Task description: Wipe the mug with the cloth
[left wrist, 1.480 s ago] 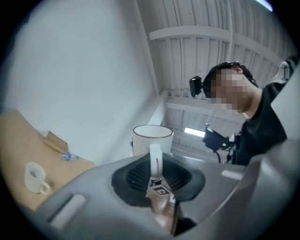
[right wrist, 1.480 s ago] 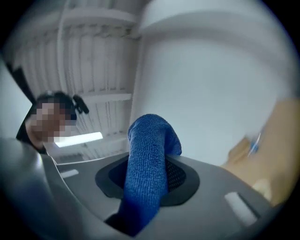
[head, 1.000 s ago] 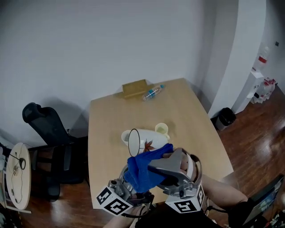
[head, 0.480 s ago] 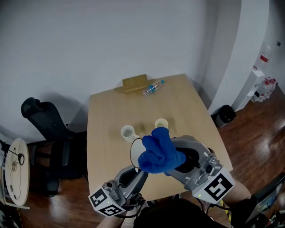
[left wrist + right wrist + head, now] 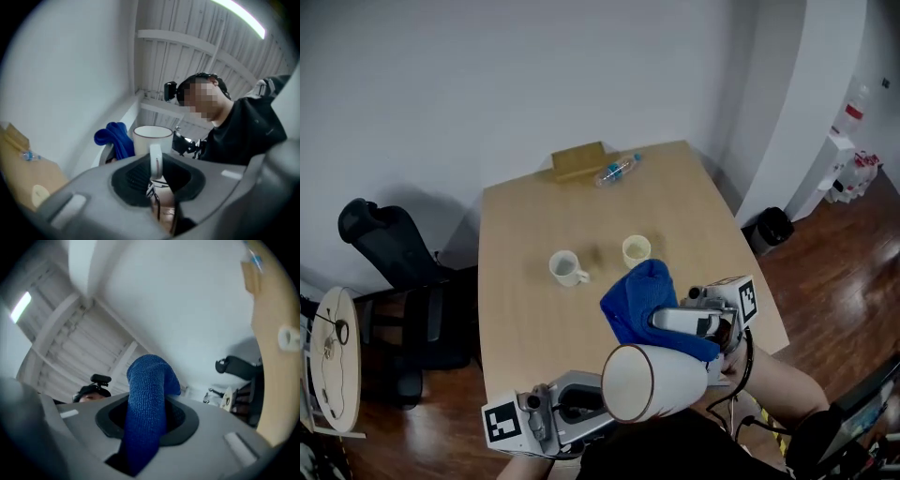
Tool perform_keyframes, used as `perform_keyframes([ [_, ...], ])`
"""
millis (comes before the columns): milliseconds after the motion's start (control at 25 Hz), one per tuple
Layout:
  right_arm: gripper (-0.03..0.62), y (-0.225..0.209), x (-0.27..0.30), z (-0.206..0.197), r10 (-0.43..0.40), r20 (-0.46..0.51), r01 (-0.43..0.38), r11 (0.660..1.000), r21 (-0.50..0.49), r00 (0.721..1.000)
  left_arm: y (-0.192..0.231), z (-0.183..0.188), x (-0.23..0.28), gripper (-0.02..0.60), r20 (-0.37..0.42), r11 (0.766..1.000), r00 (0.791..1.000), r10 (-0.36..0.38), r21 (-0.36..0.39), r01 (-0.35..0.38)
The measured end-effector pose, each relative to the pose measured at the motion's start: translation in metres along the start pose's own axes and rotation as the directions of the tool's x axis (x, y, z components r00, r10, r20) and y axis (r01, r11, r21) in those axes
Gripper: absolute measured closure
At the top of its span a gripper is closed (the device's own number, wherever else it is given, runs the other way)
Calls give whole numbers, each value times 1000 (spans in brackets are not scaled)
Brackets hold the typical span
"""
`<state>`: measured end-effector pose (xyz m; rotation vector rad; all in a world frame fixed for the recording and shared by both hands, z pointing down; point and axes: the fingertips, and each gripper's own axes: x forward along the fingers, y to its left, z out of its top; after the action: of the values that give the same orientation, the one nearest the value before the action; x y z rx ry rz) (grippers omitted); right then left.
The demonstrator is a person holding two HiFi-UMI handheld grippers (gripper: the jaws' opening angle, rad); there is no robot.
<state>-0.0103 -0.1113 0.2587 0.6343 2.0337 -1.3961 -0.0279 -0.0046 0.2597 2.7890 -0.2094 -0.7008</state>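
1. head view: the left gripper (image 5: 598, 405) sits low in the picture, its marker cube (image 5: 504, 424) showing a black-and-white square pattern with no letters.
2. it carries the mug (image 5: 661, 382), white with a dark rim, tipped on its side in the air near the person's body and over the table's near edge.
3. the right gripper (image 5: 667, 321) comes in from the right, clenched on the blue cloth (image 5: 639, 302). the cloth bunches just above the mug and seems to touch its side.
4. farther off on the table (image 5: 525, 225) stand a white cup (image 5: 566, 268) and a cream cup (image 5: 637, 249), a little apart.
5. at the far edge a plastic bottle (image 5: 617, 170) lies beside a brown box (image 5: 577, 160). the bottle's label is too small to read.
6. a black chair (image 5: 394, 262) stands left of the table.
7. left gripper view: the jaws are closed on the mug's handle (image 5: 155, 159), with the mug upright beyond them and its mouth open to the top.
8. the cloth (image 5: 115, 138) hangs just left of the mug. behind is a person in a dark top wearing a head camera.
9. right gripper view: the jaws clamp the cloth (image 5: 145, 413), which rises between them as a thick blue roll.
10. the table edge, the white cup and the chair show at the right.
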Motion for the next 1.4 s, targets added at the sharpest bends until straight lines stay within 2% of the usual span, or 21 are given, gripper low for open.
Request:
perform_keyframes([
  [80,468,-12,3,-19,35,18,-38,989,145,999,-4,-2,2,520,4,1000,1000,-26,-4,26],
  [200,468,-25,5,-43,63,49,-74,954,290,997,-5,-3,2,520,3,1000,1000,-27,4,27],
  [320,468,-33,4,-52,73,112,-109,924,366,991,-1,0,0,520,26,1000,1000,-4,-1,4],
  [400,470,-39,2,-48,57,153,-110,925,364,987,5,1,-2,520,46,999,998,32,-1,-32],
  [520,468,-49,-10,-22,-28,247,-39,964,264,969,18,8,-2,520,88,992,988,124,6,-125],
  [600,468,-51,-31,11,-109,354,65,989,132,929,28,20,2,520,130,978,971,202,15,-206],
  [640,468,-47,-44,30,-141,409,132,990,52,901,35,27,1,520,151,967,957,249,20,-255],
  [720,468,-27,-64,64,-185,493,279,952,-124,850,52,38,-8,520,187,932,917,352,20,-361],
  [760,468,-14,-67,77,-202,513,354,909,-218,834,62,43,-15,520,202,911,894,401,15,-412],
  [800,468,0,-65,87,-220,517,425,846,-321,827,72,48,-22,520,217,889,869,445,6,-457],
  [840,468,14,-59,92,-242,510,491,755,-435,825,81,53,-28,520,231,869,845,482,-8,-494],
  [880,470,27,-49,93,-270,498,542,628,-558,824,88,57,-33,520,245,853,824,511,-27,-521],
  [960,468,48,-24,83,-315,472,558,303,-772,824,98,65,-36,520,273,836,796,540,-67,-544],
  [1040,468,56,8,56,-324,436,456,-17,-890,840,102,71,-34,520,299,836,785,543,-108,-538],
  [1120,468,52,37,21,-326,399,309,-295,-904,857,104,74,-28,520,318,846,786,531,-152,-511],
  [1200,468,33,50,-14,-351,369,127,-554,-823,861,103,73,-22,520,329,857,791,516,-194,-478],
  [1240,468,23,53,-28,-364,357,22,-673,-739,860,102,72,-19,520,331,861,795,508,-211,-463],
  [1280,468,15,54,-38,-374,351,-74,-767,-637,858,100,69,-16,520,331,865,800,501,-225,-449],
  [1320,468,9,54,-44,-382,351,-145,-826,-545,855,99,67,-14,520,330,868,804,494,-235,-437],
  [1360,471,5,53,-46,-388,352,-187,-853,-487,852,97,65,-13,522,329,871,808,488,-243,-427],
  [1400,470,5,51,-47,-394,350,-205,-859,-470,850,95,63,-13,521,327,873,812,483,-246,-420],
])
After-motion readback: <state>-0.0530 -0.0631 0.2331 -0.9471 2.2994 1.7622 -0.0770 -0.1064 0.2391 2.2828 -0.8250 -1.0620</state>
